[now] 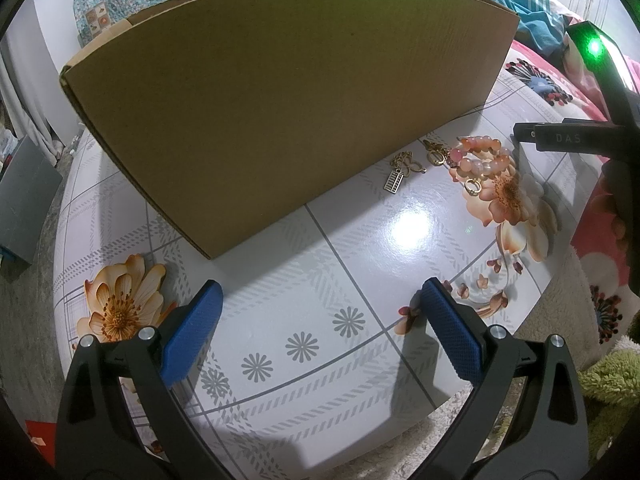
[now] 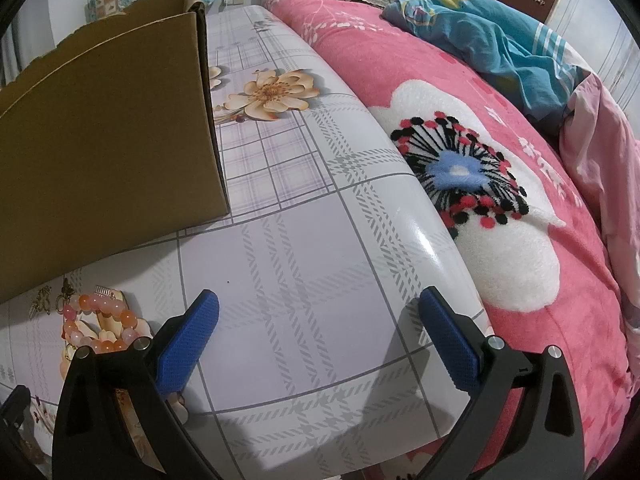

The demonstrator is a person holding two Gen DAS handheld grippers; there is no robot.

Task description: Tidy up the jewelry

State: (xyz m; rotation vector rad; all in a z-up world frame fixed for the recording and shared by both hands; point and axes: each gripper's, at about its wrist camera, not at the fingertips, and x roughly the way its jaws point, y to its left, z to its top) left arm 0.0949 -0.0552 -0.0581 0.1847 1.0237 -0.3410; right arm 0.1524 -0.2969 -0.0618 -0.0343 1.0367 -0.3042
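A pink bed [image 2: 500, 184] with a flower-print blanket runs along the table's far edge, a teal quilt [image 2: 500, 44] bunched on it. The table [image 1: 360, 264] wears a glossy plaid cloth printed with flowers. A big cardboard box [image 1: 280, 92] stands on it, its long wall facing the left camera and its top open.

Both tools are released, blue pads spread wide with nothing between them. The left gripper [image 1: 320, 324] hovers over bare cloth in front of the box. The right gripper [image 2: 320, 328] hangs above the table near the edge beside the bed.

The jewelry lies on the cloth just beside the box's near wall: a bracelet [image 1: 480, 160] of pink and orange beads, a gold ring [image 1: 473, 186] touching it, and several small gold charms [image 1: 404, 170] to its left, apart from both grippers.
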